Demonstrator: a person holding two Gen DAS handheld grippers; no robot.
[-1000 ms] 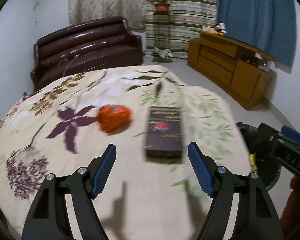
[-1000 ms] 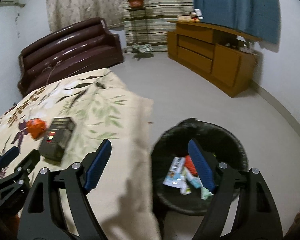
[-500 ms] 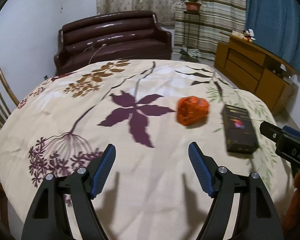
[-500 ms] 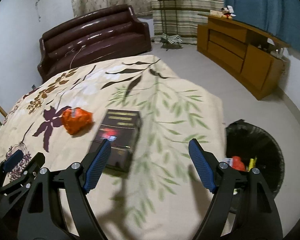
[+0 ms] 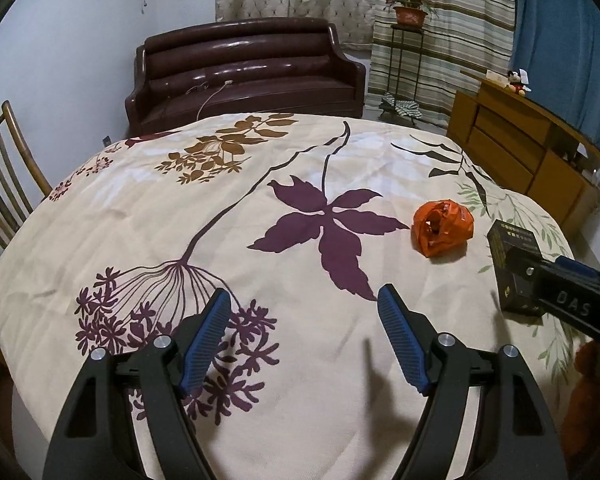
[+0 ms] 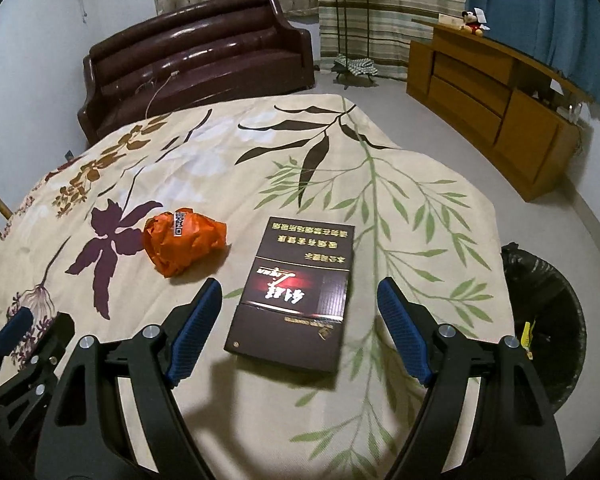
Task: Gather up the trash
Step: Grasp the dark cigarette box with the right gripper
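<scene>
Two claws, left (image 5: pixel 304 312) and right (image 6: pixel 300 300), both gaping, empty. Orange wrapper (image 6: pixel 184 242) and dark box (image 6: pixel 294 294) side by side near bench (image 6: pixel 420 184) right edge; bin (image 6: pixel 544 320) just beyond.

Crumpled orange wrapper (image 6: pixel 183 241) on the floral worktop (image 6: pixel 380 208). Dark flat box (image 6: pixel 296 294) lies face up just beside it, apart. Black-lined bin (image 6: pixel 548 320) on the floor, trash inside.
</scene>
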